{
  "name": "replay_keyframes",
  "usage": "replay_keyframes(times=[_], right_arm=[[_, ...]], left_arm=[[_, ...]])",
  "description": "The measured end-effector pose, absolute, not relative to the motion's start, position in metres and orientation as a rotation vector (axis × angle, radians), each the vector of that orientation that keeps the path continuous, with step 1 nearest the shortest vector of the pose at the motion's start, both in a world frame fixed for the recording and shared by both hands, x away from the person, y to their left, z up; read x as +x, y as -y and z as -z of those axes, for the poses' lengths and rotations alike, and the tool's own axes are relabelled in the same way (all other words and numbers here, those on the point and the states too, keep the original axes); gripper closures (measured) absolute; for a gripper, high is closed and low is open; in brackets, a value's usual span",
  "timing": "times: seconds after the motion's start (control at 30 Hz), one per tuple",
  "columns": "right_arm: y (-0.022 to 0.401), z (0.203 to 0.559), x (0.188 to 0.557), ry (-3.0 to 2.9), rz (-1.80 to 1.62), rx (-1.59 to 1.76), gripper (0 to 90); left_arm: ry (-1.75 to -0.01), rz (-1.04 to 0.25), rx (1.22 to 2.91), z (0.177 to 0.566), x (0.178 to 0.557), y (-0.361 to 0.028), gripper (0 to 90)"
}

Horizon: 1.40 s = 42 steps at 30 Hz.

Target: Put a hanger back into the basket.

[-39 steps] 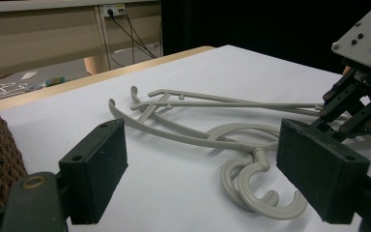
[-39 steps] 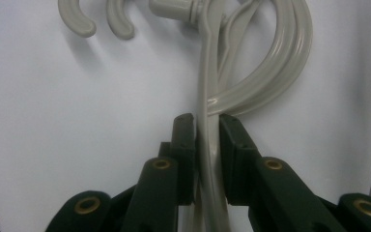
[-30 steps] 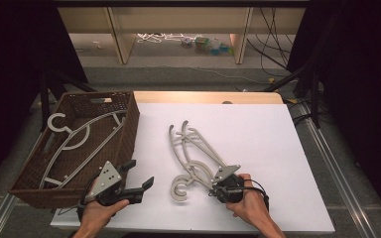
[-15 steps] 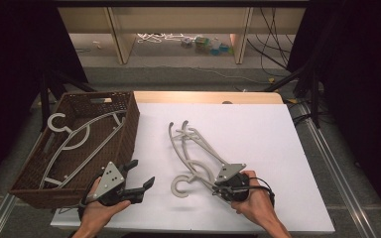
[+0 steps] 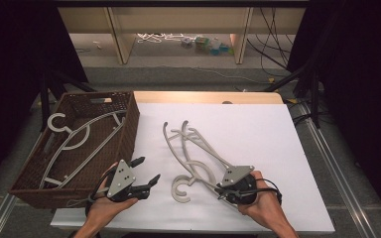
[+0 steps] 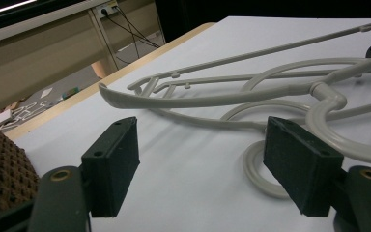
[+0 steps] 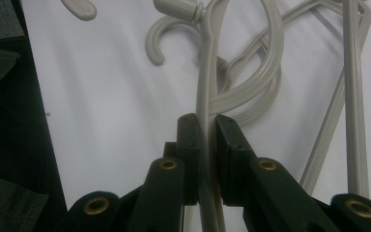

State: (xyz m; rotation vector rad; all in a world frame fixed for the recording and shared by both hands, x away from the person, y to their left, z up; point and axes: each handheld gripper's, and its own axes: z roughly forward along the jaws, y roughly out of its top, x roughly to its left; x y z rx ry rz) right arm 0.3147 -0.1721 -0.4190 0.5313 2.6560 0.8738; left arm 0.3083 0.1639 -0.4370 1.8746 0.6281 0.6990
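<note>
Two or three grey plastic hangers [image 5: 206,148] lie tangled on the white table [image 5: 283,139], their hooks [image 5: 181,189] toward the front. My right gripper [image 5: 222,188] is shut on one hanger's thin arm [image 7: 206,82], which runs straight between the pressed pads [image 7: 190,133]. My left gripper [image 5: 147,170] hovers left of the hooks, beside the basket. It is open, its jaws have just been closing a little, and nothing sits between them. In the left gripper view the hangers [image 6: 198,100] lie beyond that gripper [image 6: 203,145].
A brown wicker basket [image 5: 130,124] stands at the table's left edge with another grey hanger [image 5: 79,136] inside. The table's right half and far part are bare white. A shelf unit [image 5: 124,29] and cables on the floor lie beyond the table.
My right gripper has risen slightly with the hanger arm in it, and the hanger's far ends have swung a little left. The left gripper's jaws stand a bit narrower.
</note>
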Motion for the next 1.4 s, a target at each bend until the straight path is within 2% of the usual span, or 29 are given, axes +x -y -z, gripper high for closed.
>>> replay_keyframes(times=[0.43, 0.6, 0.9, 1.13, 1.4], right_arm=[[0.175, 0.402, 0.3, -2.7, -0.985, 0.482, 82.1], [0.175, 0.398, 0.298, -2.704, -0.996, 0.444, 82.1], [0.174, 0.395, 0.295, -2.726, -1.006, 0.409, 82.1], [0.173, 0.394, 0.292, -2.754, -1.011, 0.381, 82.1], [0.172, 0.392, 0.291, -2.793, -1.023, 0.325, 82.1]], left_arm=[[-0.48, -0.812, 1.96, 0.43, 0.307, -0.146, 27.8], [-0.452, -0.813, 1.98, 0.431, 0.309, -0.141, 30.2], [-0.298, -0.833, 2.042, 0.43, 0.307, -0.126, 32.1], [-0.233, -0.803, 2.083, 0.432, 0.307, -0.121, 33.4], [-0.064, -0.795, 2.136, 0.432, 0.306, -0.113, 42.2]])
